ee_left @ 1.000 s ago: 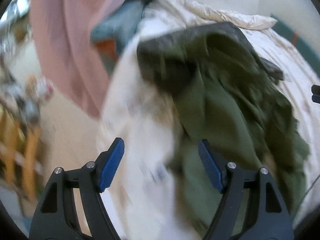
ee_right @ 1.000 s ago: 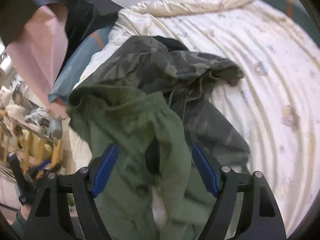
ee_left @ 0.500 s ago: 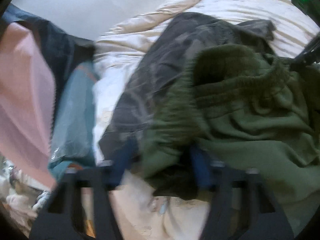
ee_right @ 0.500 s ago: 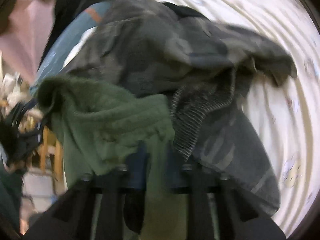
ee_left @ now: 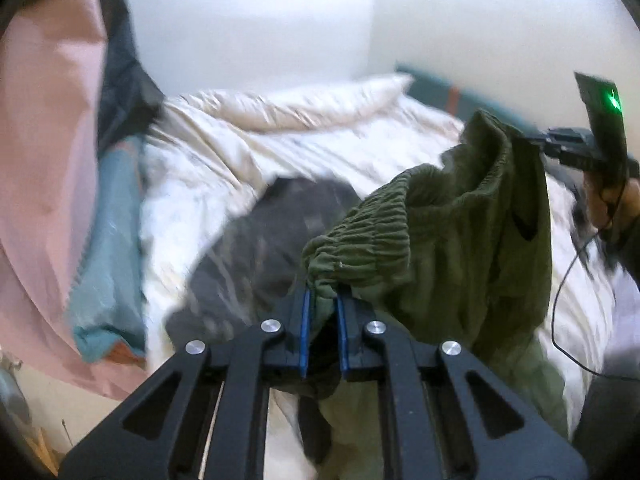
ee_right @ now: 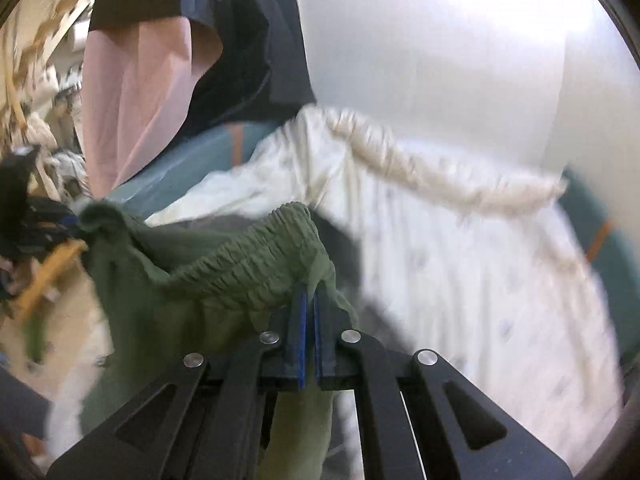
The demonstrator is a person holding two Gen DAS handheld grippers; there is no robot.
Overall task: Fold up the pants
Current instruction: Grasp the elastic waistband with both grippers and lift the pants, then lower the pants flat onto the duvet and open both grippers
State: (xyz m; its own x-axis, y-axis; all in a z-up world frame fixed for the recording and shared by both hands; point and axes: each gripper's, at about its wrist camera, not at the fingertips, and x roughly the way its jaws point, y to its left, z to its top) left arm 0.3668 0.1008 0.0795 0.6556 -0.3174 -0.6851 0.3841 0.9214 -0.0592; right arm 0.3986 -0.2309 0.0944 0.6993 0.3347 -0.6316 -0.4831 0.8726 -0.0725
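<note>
A pair of olive-green pants (ee_left: 452, 240) was held up above a bed by its gathered elastic waistband, one end gripped by each handheld gripper. The left gripper (ee_left: 322, 300) was seen with its jaws closing on the nearer end of the waistband, green cloth bunched between the blue pads (ee_left: 305, 332). The right gripper (ee_right: 310, 300) was pinched fully onto the other end of the band, its pads nearly meeting with only a thin fold of cloth between them. In the left wrist view the far end of the band was seen clamped by the other gripper at the right edge, where a hand (ee_left: 608, 200) and a thin black cable (ee_left: 560, 300) were visible. The rest of the pants was left hanging down below both tools, off the bedding. A dark camouflage garment (ee_left: 260, 248) was left lying on the cream quilt (ee_left: 280, 140) beneath and behind the pants. A pink cloth (ee_left: 44, 160) and a dark garment (ee_right: 240, 40) were seen hanging at the left, beside a teal pillow (ee_left: 108, 260). Both views were blurred by motion.
</note>
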